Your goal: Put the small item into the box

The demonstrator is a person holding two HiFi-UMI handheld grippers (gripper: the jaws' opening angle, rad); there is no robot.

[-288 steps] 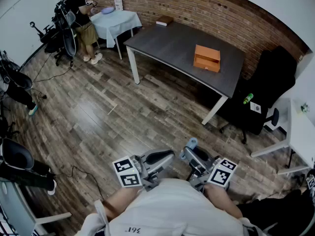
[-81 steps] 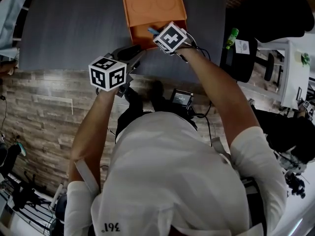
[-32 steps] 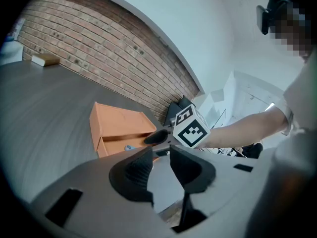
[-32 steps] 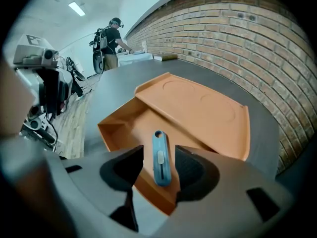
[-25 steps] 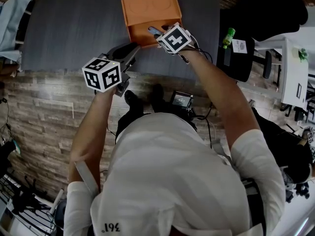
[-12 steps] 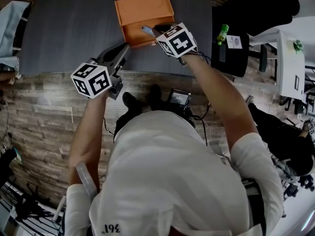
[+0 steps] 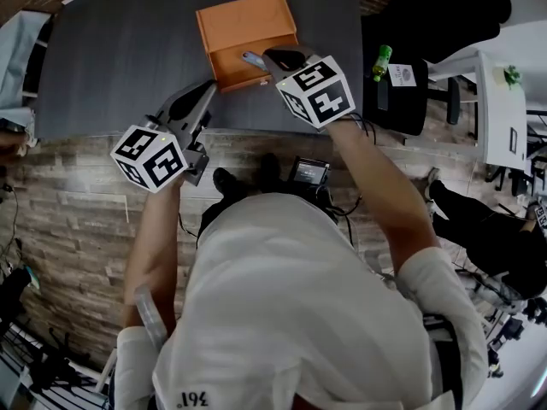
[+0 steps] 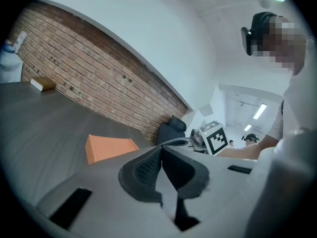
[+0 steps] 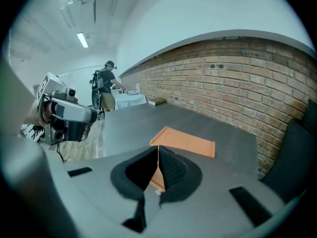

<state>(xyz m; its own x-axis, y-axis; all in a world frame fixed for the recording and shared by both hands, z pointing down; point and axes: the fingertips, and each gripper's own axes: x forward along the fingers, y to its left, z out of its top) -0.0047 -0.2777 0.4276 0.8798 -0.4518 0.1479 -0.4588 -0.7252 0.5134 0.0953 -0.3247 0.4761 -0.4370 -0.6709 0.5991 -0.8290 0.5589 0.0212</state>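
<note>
An orange box (image 7: 246, 22) lies on the dark grey table (image 7: 111, 58), near its front edge. My right gripper (image 7: 254, 58) hovers at the box's front side; its jaws are just closing, and the pads meet with nothing between them. In the right gripper view the box (image 9: 187, 142) lies just beyond the shut tips (image 9: 158, 163). My left gripper (image 7: 205, 89) is shut and holds nothing, over the table edge to the left of the box. In the left gripper view the box (image 8: 111, 147) lies ahead of the jaws (image 8: 161, 158). No small item shows in any view.
A black office chair (image 7: 444, 20) stands right of the table, with a green bottle (image 7: 379, 58) beside it. A white desk (image 7: 500, 67) is at the far right. A book (image 8: 41, 84) lies at the table's far end. A person (image 9: 104, 88) stands by a white-clothed table far off.
Both grippers have drawn back from the box toward me, the left one further down and to the left. The head view has shifted a little.
</note>
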